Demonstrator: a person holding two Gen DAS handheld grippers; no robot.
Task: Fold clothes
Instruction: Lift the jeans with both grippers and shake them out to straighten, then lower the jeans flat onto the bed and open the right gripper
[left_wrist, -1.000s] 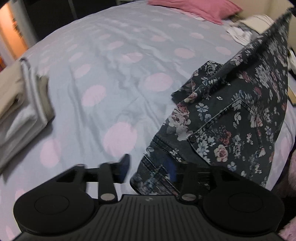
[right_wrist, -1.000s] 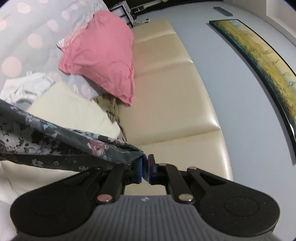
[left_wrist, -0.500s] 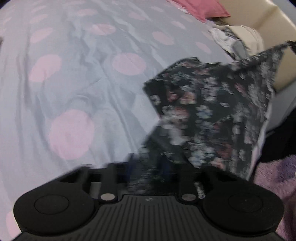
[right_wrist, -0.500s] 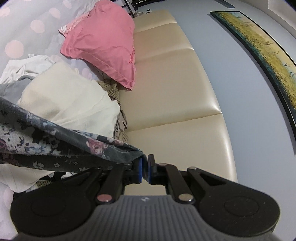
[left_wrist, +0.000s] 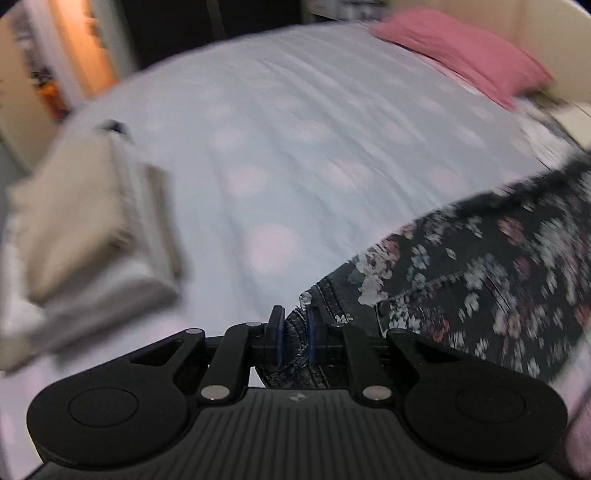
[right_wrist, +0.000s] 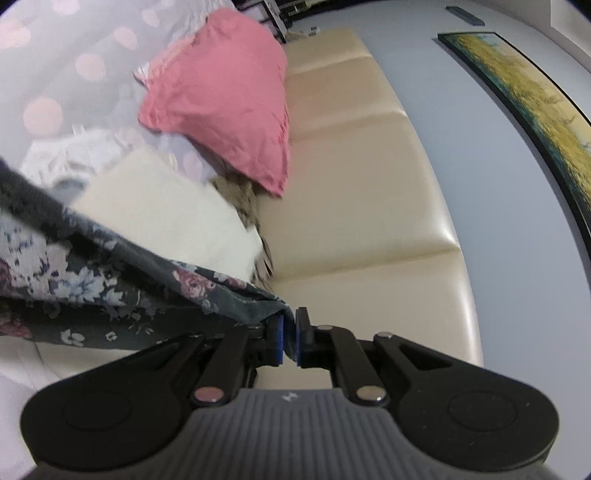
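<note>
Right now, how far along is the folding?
Done: a folded stack sits on the bedspread. In hand: the floral garment is stretched between the left tool, shut on its denim edge, and the right tool, shut on a corner. Left: laying and folding it, plus the loose clothes pile beside the pink pillow.

The dark floral denim garment (left_wrist: 480, 273) hangs stretched above the bed, pinched at two ends. Its print is pink, white and pale blue flowers on near-black cloth, with a stitched pocket and a small stud on the side showing. One seamed, slightly frayed edge is caught at the near end; the far corner (right_wrist: 266, 302) is drawn taut.
</note>
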